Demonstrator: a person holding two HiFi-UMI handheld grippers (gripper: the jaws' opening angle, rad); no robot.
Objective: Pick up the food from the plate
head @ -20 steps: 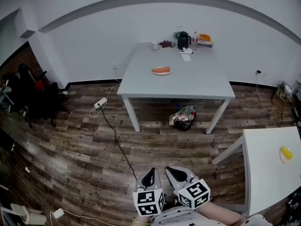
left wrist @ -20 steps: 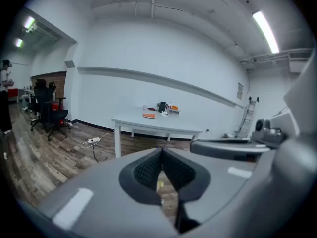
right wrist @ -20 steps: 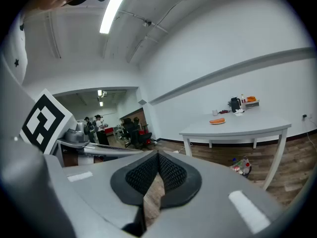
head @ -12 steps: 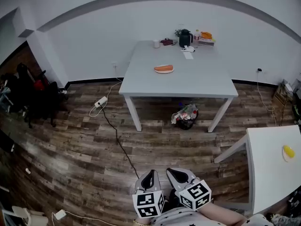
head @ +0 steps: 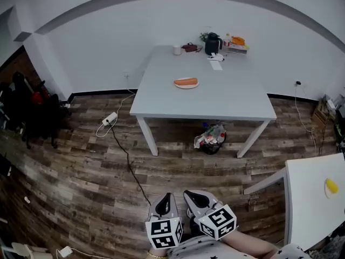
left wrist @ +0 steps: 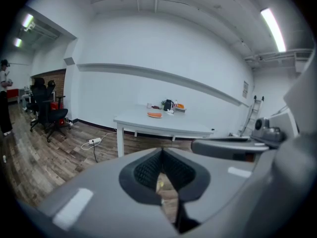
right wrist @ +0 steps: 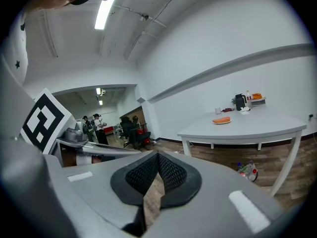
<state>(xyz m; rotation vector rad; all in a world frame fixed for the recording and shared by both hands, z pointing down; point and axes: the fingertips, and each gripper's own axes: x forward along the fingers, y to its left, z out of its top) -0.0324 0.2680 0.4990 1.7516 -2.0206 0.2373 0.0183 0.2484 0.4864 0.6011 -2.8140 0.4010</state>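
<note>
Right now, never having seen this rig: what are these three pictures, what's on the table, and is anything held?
There is no robot here: a person holds a two-jaw claw in each hand. The head view comes from a camera on the person's head, looking steeply down. The left claw and right claw show at its bottom edge, each carrying a marker cube. The other two pictures come from cameras riding on each claw, looking along its jaws. In both, the jaws are together with nothing between them, so nothing is held.

Across the wooden floor stands a white table. On it lies a plate with orange food. At the far edge are a cup, a black jug and some small clutter. Both claws are well short of the table, so the pick-up has not begun.
</note>
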